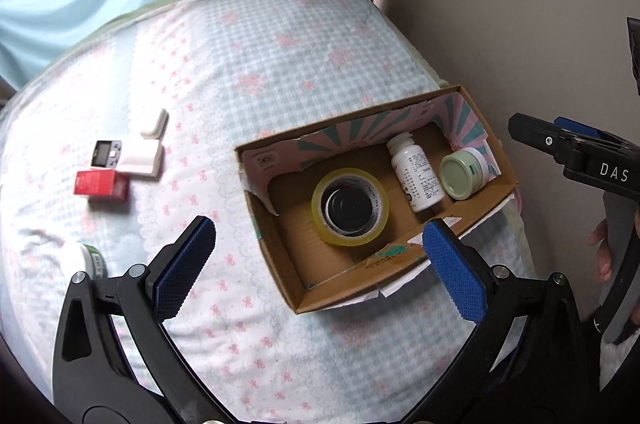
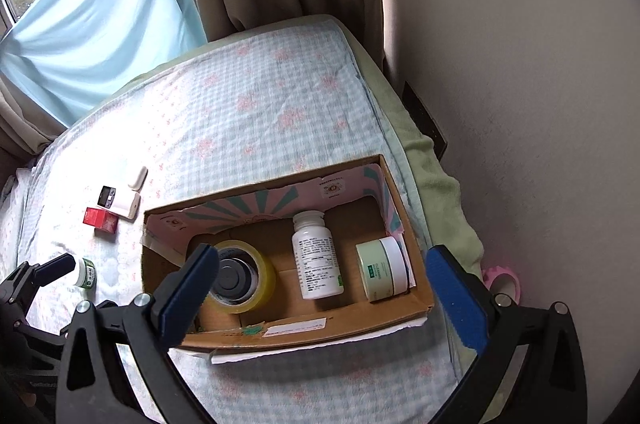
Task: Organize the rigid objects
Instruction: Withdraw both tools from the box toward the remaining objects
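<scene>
Box (image 2: 400, 192) half packed: tape roll (image 2: 256, 272), white bottle (image 2: 318, 264), green jar (image 2: 380, 272) inside.
Both grippers, left (image 1: 320, 264) & right (image 2: 320, 296), spread wide, empty. I'd send left to small jar (image 1: 86, 258) beside it on bed (image 1: 280, 44), approx. centred, squeeze sides gently.

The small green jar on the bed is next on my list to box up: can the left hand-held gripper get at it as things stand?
Probably yes. The left hand-held gripper is open and empty, and the jar lies right beside its left finger on the bed, with nothing between them.
</scene>
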`<state>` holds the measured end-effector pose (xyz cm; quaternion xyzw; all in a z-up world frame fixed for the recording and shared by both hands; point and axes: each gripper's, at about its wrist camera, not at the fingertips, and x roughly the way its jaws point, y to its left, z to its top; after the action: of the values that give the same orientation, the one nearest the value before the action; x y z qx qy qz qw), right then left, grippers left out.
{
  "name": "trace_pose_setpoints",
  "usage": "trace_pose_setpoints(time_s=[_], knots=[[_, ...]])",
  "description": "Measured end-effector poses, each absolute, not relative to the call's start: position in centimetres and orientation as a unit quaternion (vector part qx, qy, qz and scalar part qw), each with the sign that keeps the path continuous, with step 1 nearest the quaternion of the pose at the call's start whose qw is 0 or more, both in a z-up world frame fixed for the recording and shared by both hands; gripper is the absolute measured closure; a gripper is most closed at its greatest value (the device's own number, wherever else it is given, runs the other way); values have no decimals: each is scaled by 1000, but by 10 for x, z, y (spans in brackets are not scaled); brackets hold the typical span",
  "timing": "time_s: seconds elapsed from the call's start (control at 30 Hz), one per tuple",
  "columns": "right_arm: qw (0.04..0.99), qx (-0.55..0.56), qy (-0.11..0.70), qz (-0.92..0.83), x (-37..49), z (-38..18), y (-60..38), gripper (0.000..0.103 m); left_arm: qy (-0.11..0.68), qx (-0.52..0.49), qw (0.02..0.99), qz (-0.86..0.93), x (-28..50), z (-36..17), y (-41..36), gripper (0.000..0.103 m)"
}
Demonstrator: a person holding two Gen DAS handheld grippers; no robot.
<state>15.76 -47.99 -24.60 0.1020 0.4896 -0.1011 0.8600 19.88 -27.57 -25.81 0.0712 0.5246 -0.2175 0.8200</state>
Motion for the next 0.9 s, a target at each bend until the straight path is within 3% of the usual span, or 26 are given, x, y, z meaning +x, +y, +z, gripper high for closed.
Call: trace_pose_setpoints(time_s=[0.57, 0.9], knots=[[893, 20, 448, 45, 160, -154, -359, 0, 480, -13, 875, -61, 138, -149, -109, 0], [894, -37, 430, 120, 186, -138, -270, 0, 465, -52, 884, 14, 117, -130, -33, 0]])
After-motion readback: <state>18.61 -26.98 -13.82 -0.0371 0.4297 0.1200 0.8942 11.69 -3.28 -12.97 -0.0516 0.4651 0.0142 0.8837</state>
